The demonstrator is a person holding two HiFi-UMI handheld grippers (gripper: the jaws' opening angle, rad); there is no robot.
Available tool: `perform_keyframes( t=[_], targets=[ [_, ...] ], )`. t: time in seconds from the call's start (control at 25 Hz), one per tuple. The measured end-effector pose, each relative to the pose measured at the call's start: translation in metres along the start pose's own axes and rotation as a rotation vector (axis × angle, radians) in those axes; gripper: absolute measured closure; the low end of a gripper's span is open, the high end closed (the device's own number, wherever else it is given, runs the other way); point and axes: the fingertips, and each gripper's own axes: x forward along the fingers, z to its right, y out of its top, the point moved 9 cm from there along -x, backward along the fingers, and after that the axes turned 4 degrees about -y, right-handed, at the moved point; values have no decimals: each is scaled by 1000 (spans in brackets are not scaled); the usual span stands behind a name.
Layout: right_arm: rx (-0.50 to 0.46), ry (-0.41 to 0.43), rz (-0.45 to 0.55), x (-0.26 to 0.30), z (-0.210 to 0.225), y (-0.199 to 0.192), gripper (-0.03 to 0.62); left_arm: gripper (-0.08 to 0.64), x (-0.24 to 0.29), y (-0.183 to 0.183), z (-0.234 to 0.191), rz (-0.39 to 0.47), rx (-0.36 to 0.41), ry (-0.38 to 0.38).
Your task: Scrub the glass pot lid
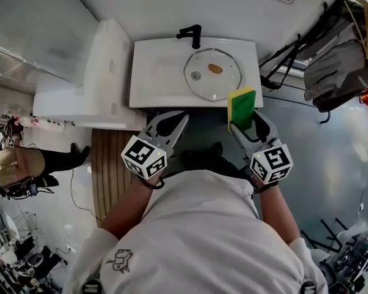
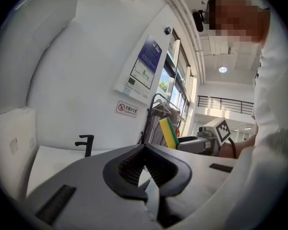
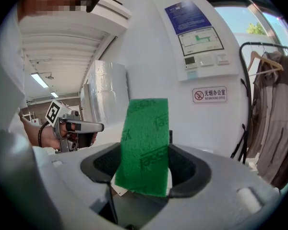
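Observation:
The round glass pot lid (image 1: 212, 74) lies flat in the white sink (image 1: 153, 72), with a brown smear on it and a small knob near its left side. My right gripper (image 1: 242, 124) hovers in front of the sink's near right edge, shut on a yellow and green sponge (image 1: 241, 107) that stands upright between its jaws. In the right gripper view the sponge's green scouring face (image 3: 144, 145) fills the jaws (image 3: 144, 169). My left gripper (image 1: 176, 121) is shut and holds nothing, level with the right one, short of the sink's front edge; its tips (image 2: 145, 150) meet.
A black faucet (image 1: 193, 35) stands at the back of the sink. A white cabinet (image 1: 80, 78) adjoins the sink on the left. A clothes rack with hanging garments (image 1: 340, 48) is at the right. A wooden floor mat (image 1: 113, 164) lies below the left side.

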Motion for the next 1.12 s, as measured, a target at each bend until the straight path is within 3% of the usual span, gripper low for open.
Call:
perform_keyframes(
  t=[0.32,0.8,1.12],
  targets=[
    [4,12,-23,37,29,5,291,561,25,-1,-36,-21,-54,8],
    [16,75,-90,119,118,14,291,561,107,-2,-106,-74,-121,40],
    [7,144,-124,164,164,11,290,518,155,-15,-145,-134,-158,86]
  ],
)
